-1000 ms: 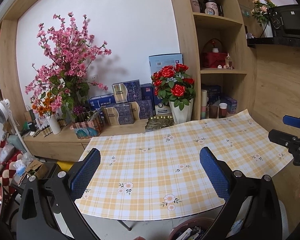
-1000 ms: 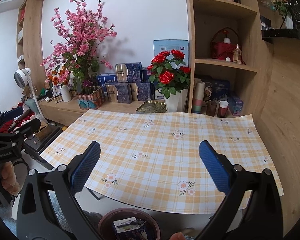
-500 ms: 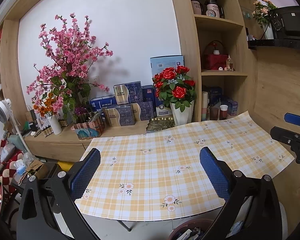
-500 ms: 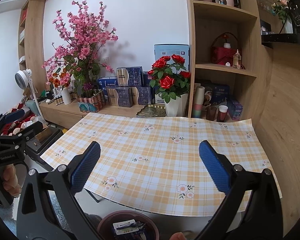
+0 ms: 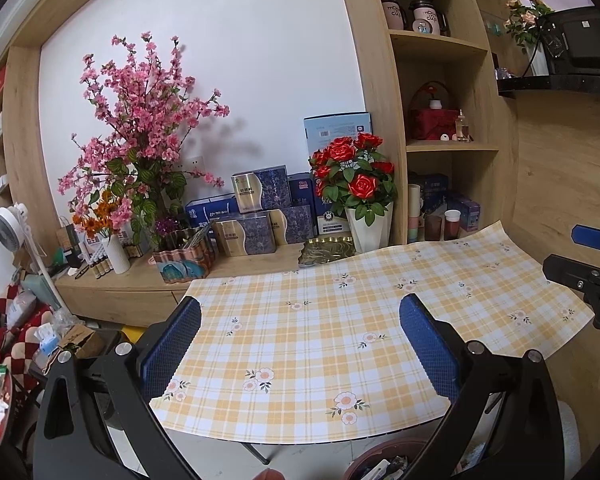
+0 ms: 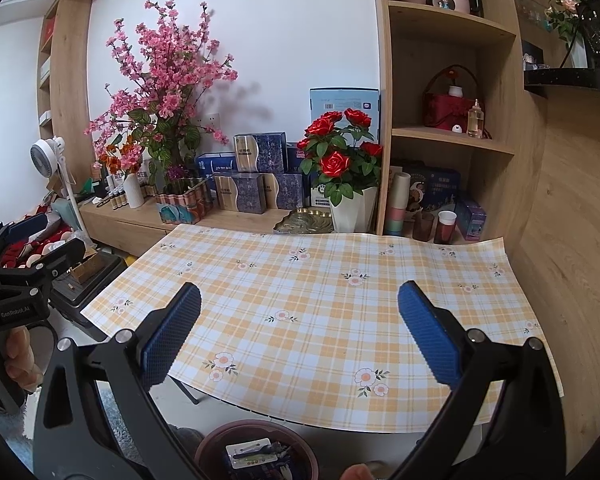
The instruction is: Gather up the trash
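Trash (image 6: 256, 454) in bin (image 6: 220, 436) under table; left gripper (image 5: 300, 344), right gripper (image 6: 300, 336) wide, empty.

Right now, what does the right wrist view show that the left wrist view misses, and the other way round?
Only the right wrist view shows the inside of the brown bin below the table edge, with a white packet lying in it, and the left gripper at the left.

Only the left wrist view shows the clutter on the floor at the left, and the right gripper at the right.

Both show the checked tablecloth with nothing on it, the red roses and the pink blossoms. Both grippers are open.
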